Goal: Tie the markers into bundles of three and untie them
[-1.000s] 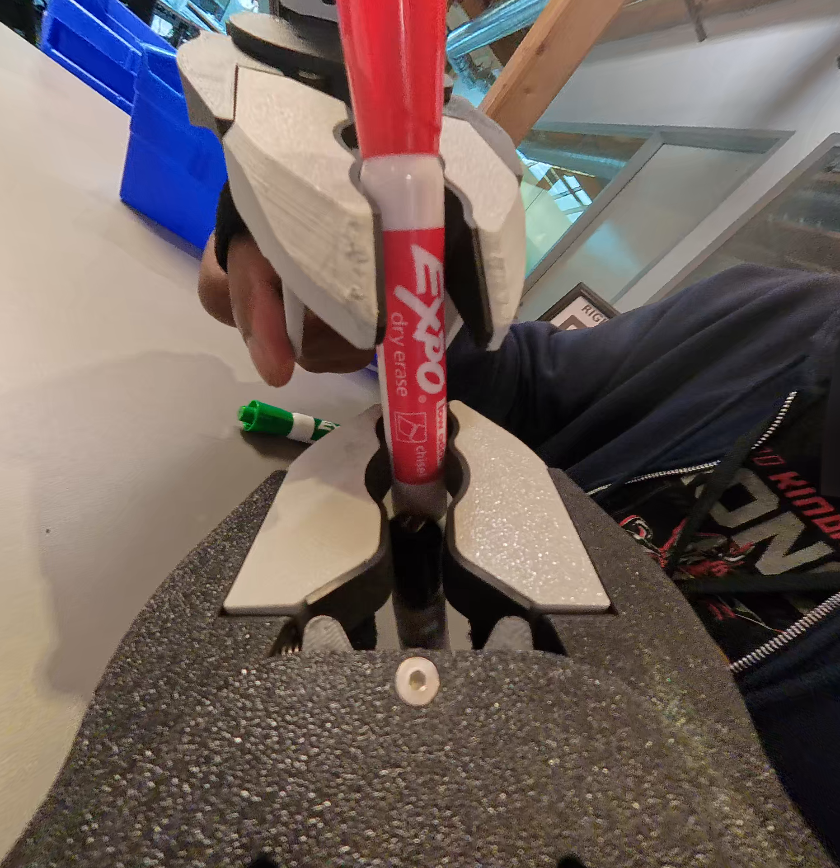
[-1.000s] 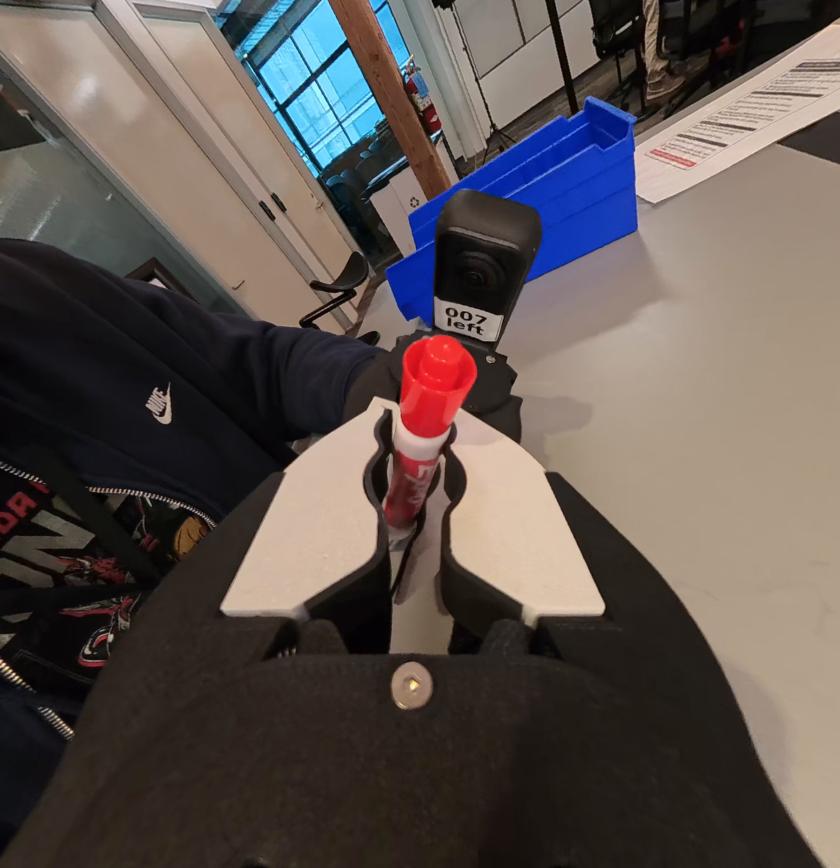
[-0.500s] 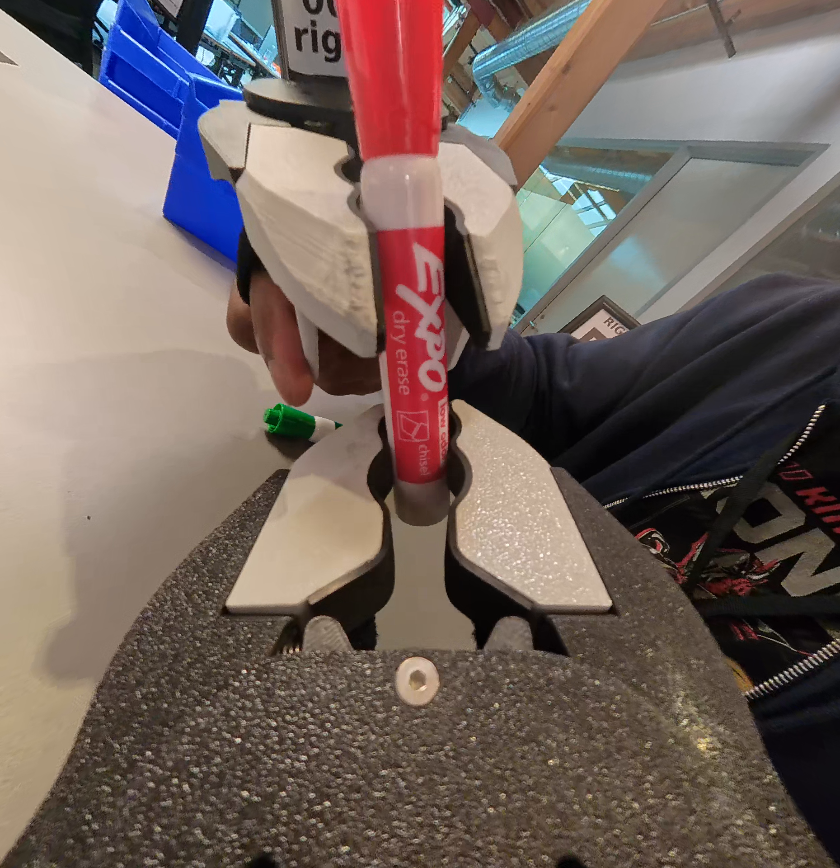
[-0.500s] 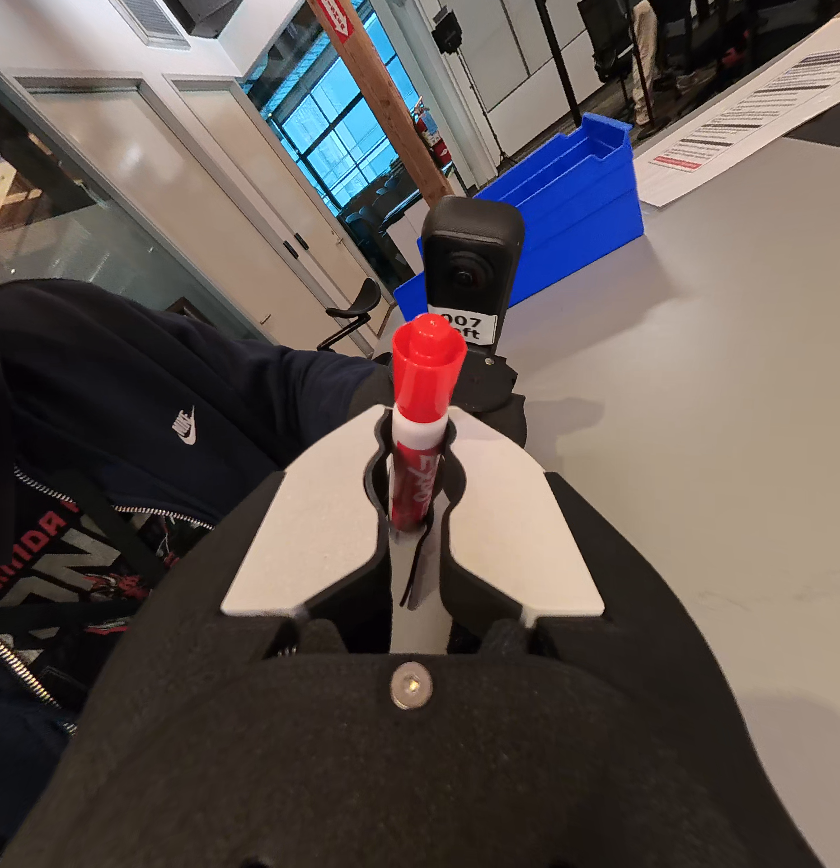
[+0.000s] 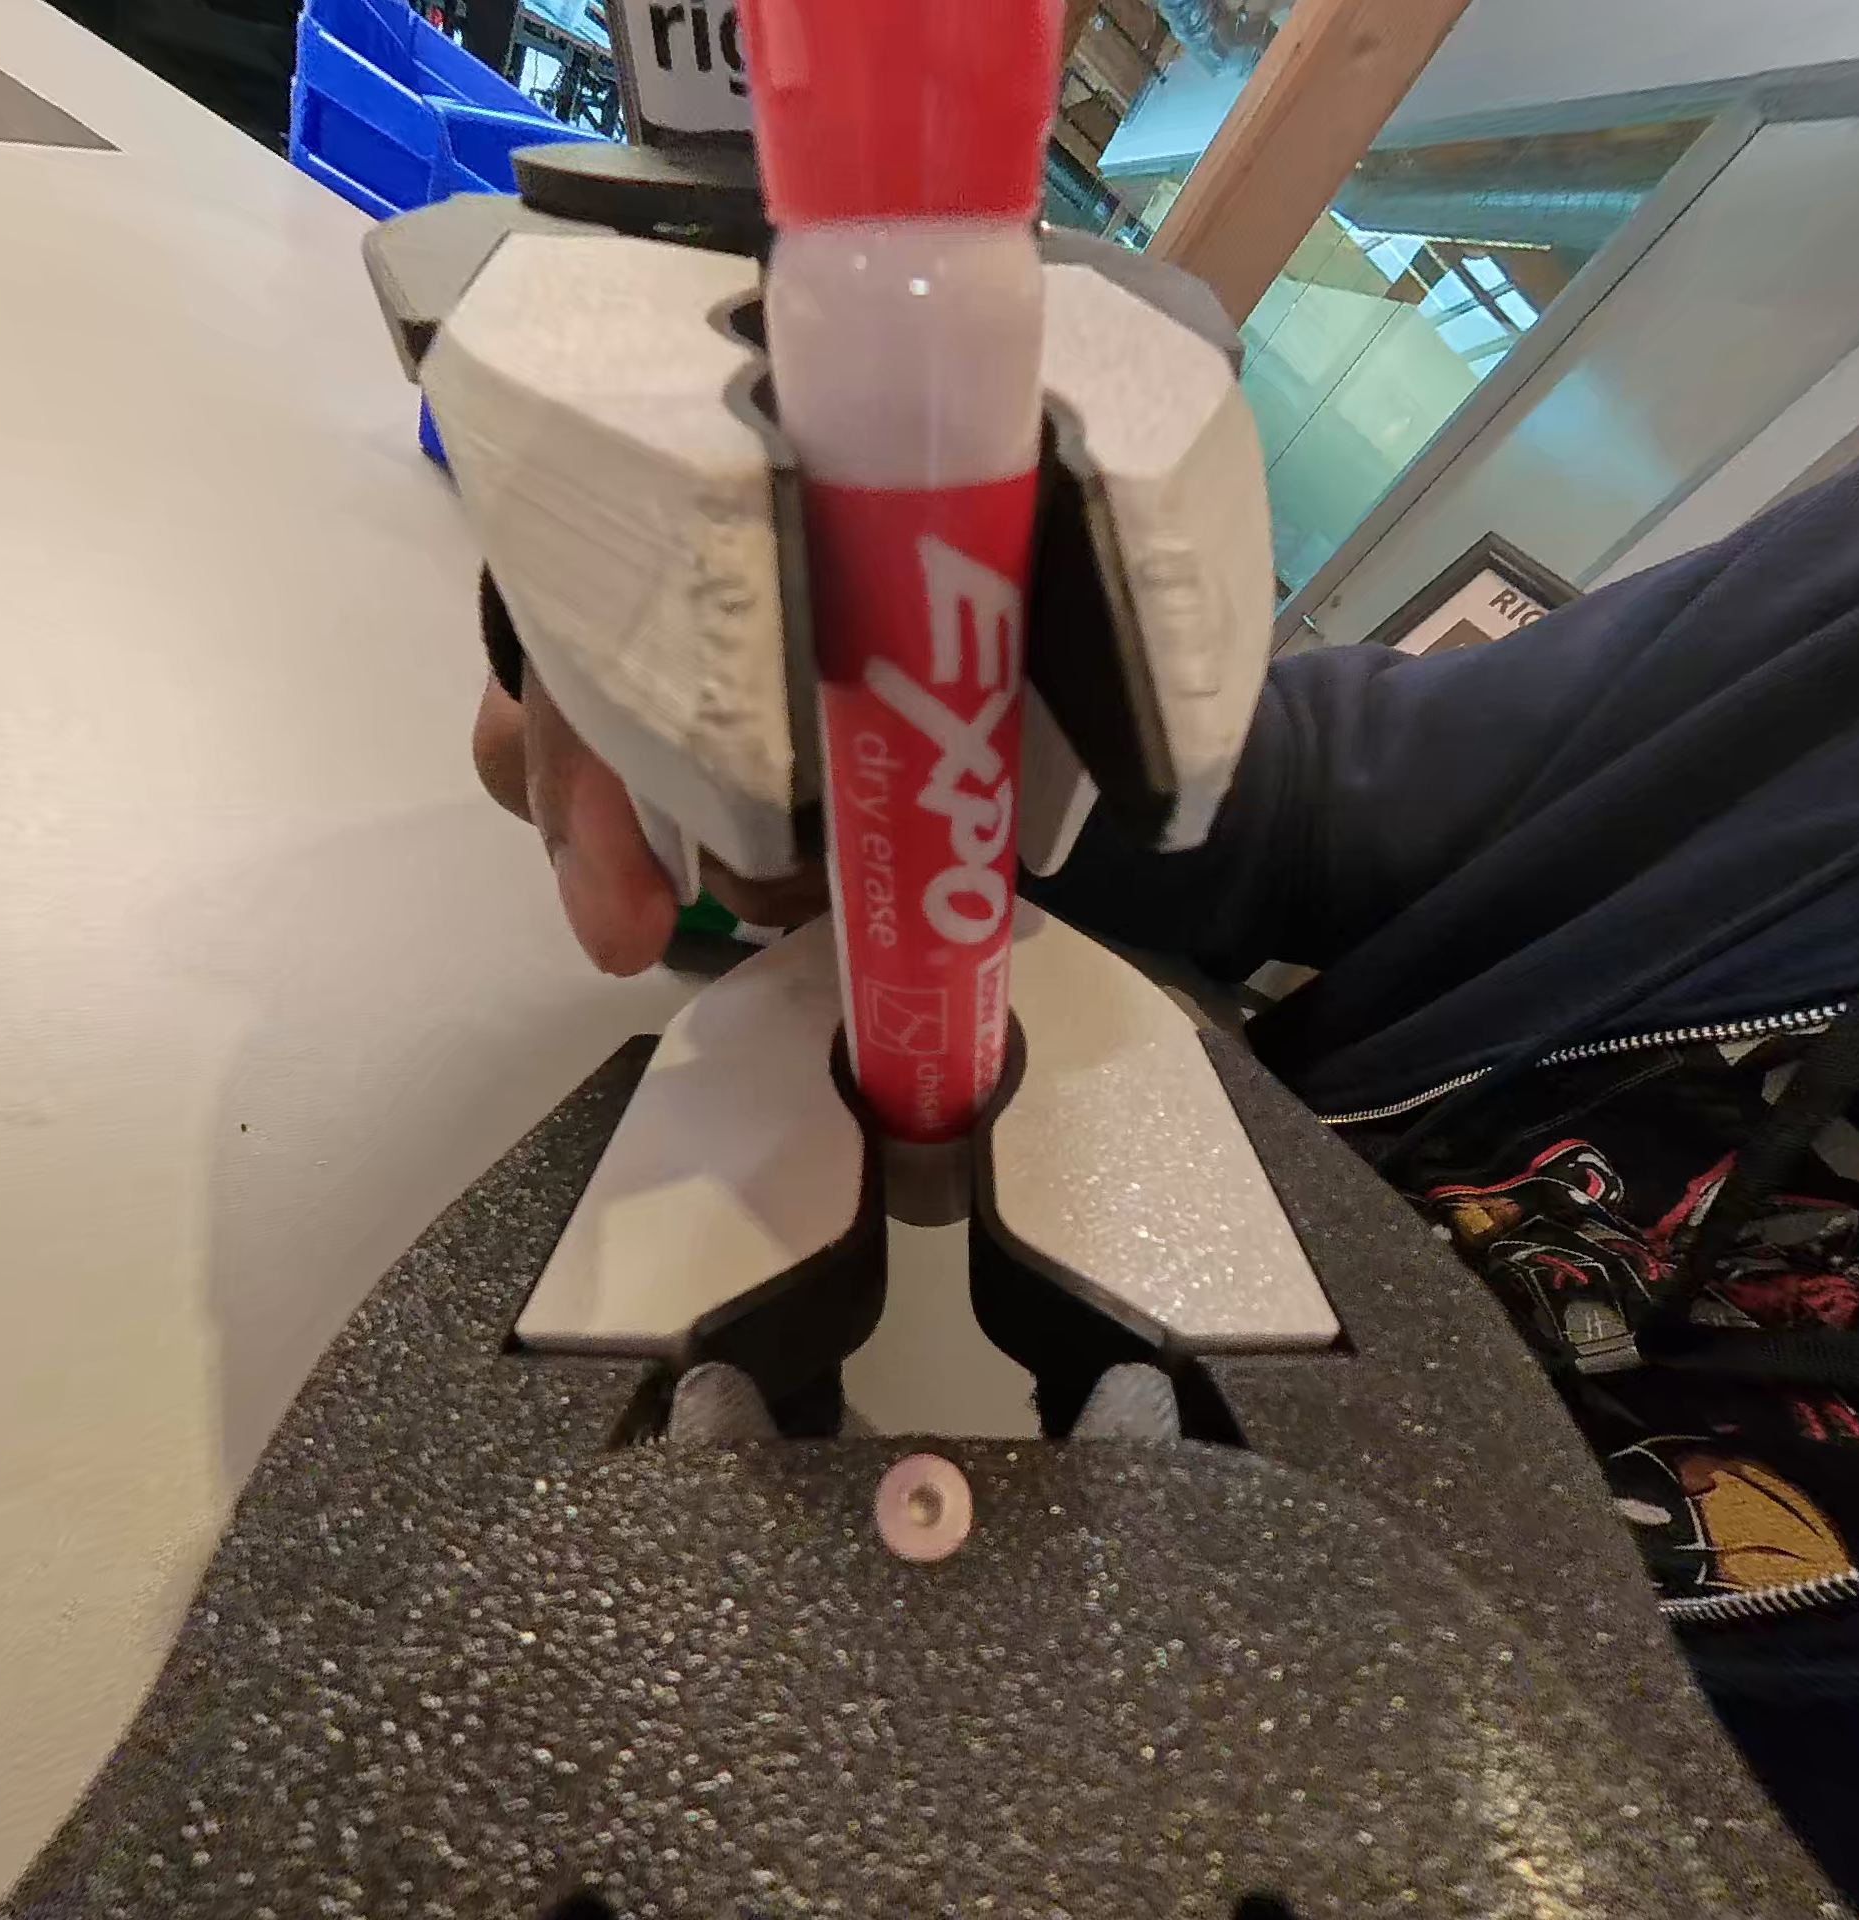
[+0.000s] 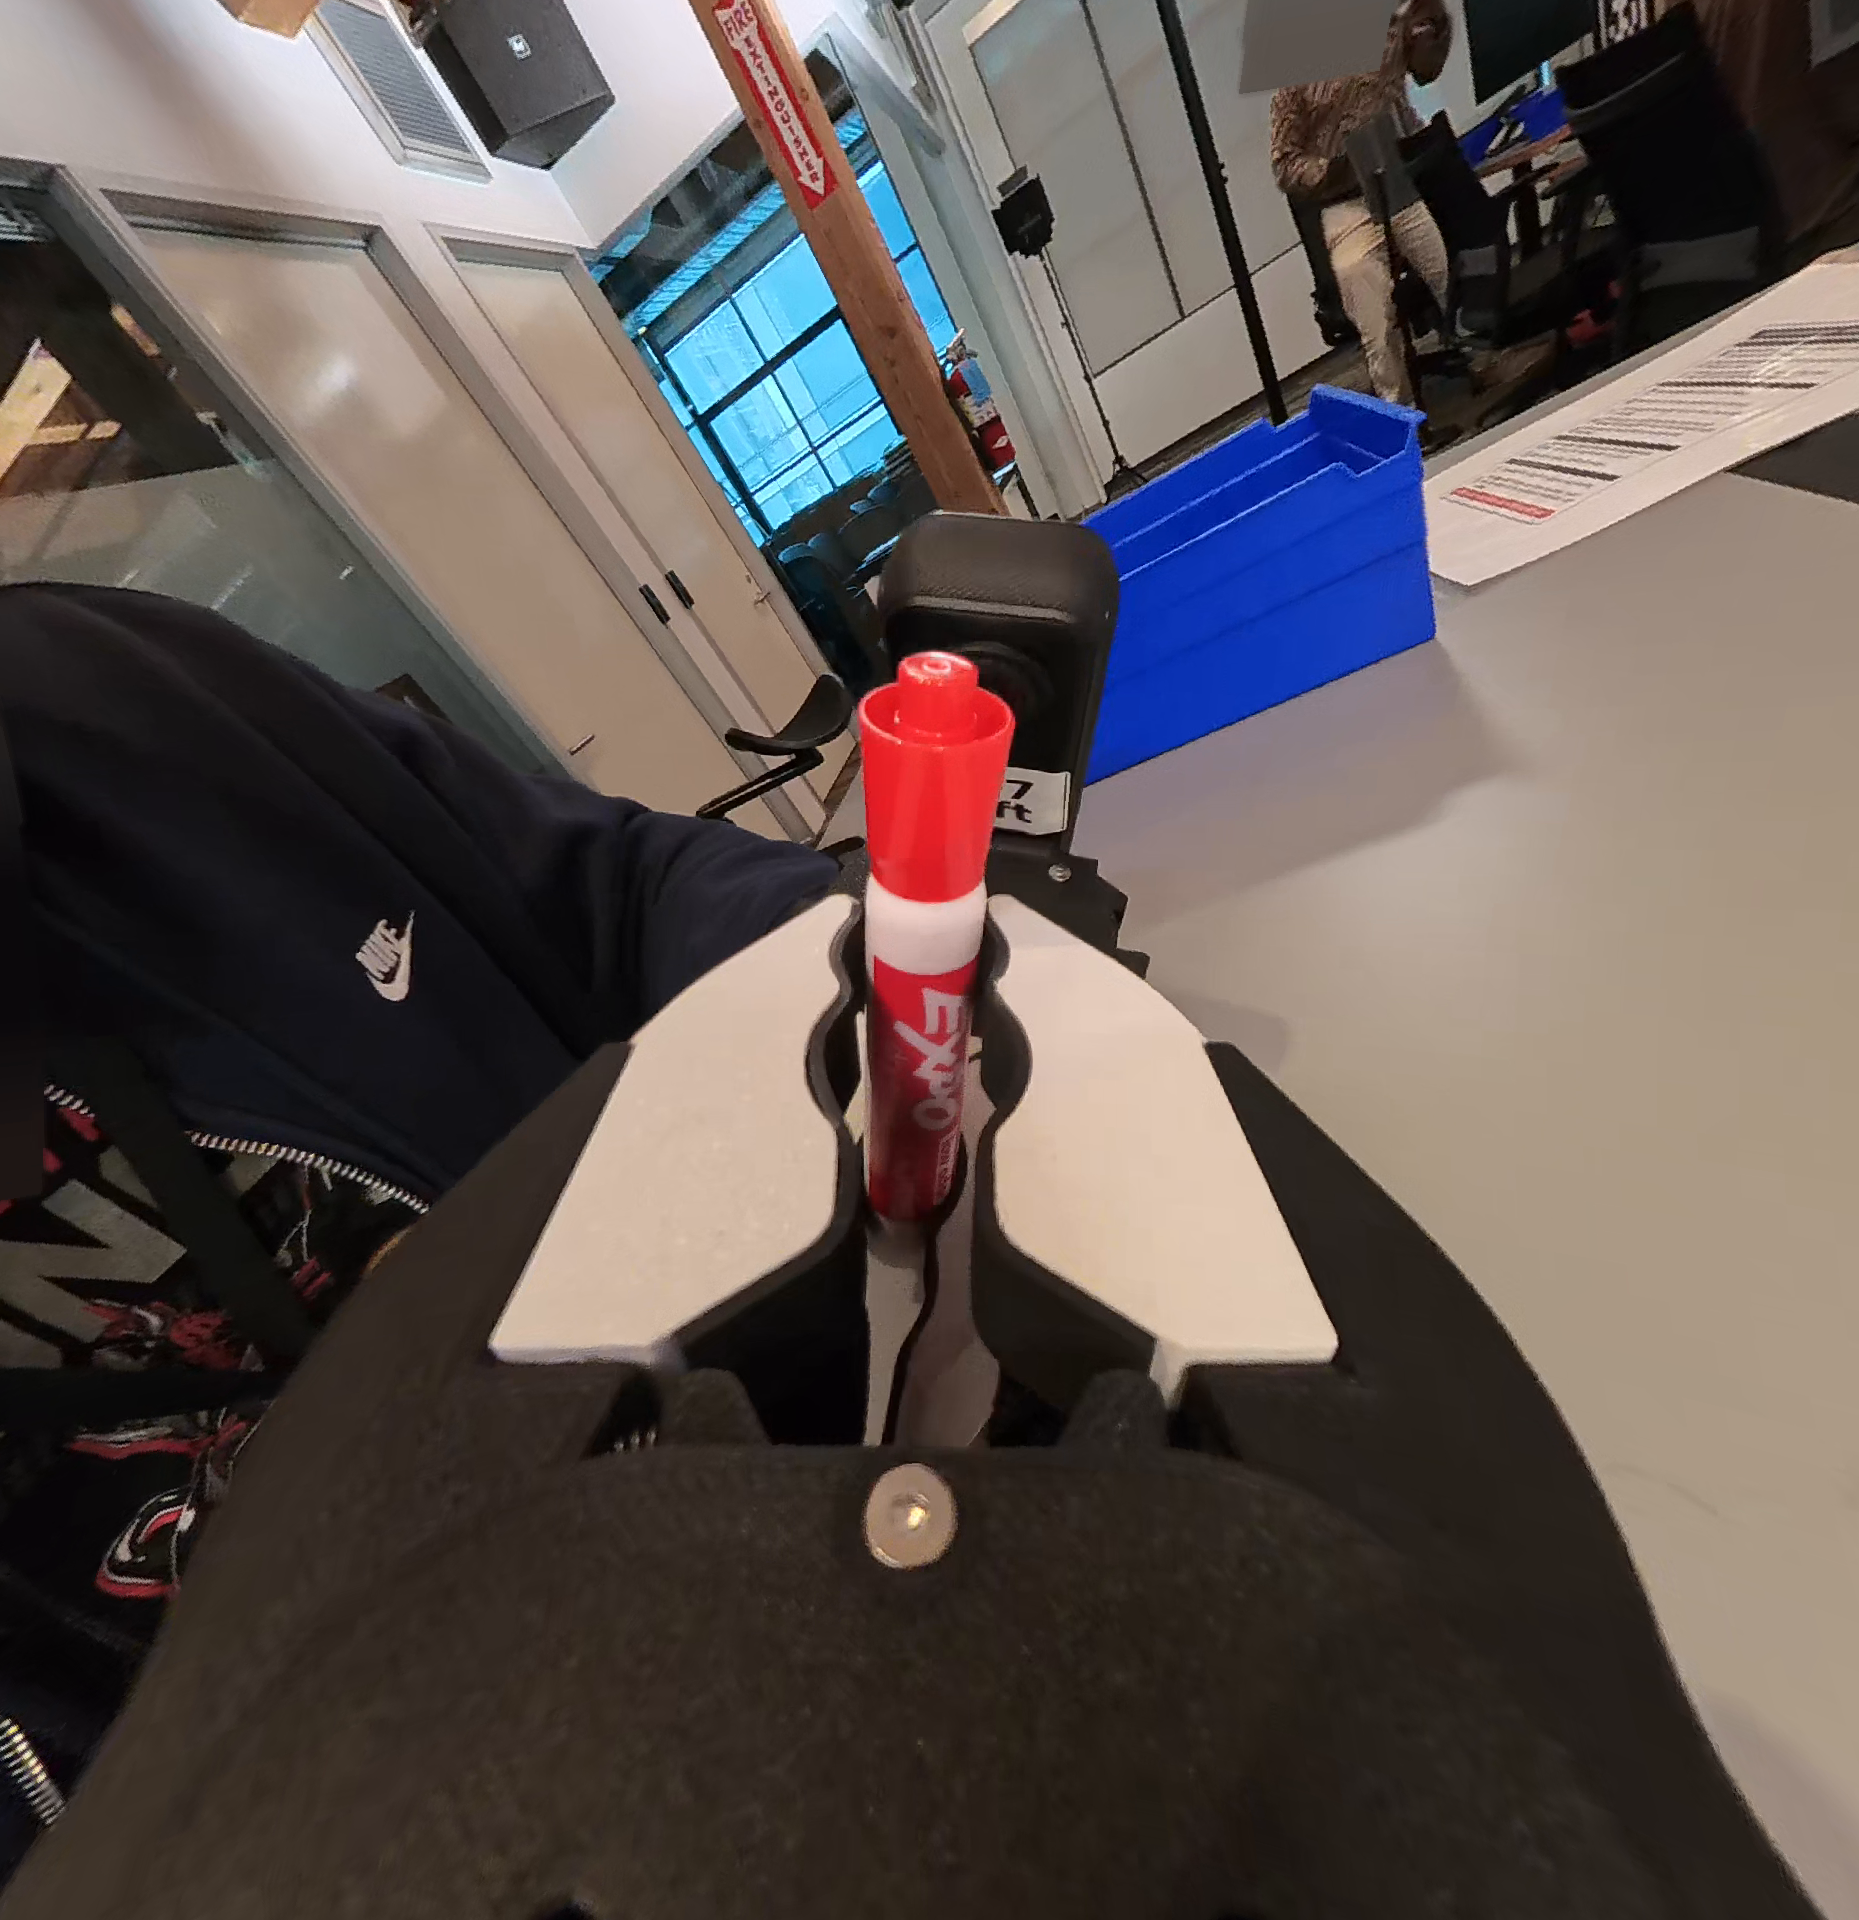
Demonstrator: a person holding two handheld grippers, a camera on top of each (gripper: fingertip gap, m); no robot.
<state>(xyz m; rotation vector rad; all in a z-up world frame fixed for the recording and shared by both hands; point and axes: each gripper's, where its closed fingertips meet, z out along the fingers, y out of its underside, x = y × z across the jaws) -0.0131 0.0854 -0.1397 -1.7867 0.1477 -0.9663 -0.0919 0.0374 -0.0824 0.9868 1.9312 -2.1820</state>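
The left tongs [image 5: 925,1081] point toward 12 o'clock, nearly closed, clamping the bottom end of a red marker [image 5: 920,727]. The right tongs [image 5: 904,623] face them from above, gripping the same marker around its white collar and upper barrel; a hand [image 5: 592,831] shows behind them at 9 o'clock. In the right wrist view the marker's red cap [image 6: 935,769] stands upright past the right tongs [image 6: 925,997], above the grey tabletop [image 6: 1527,935]. A blue bin [image 6: 1278,582] sits at 1 o'clock.
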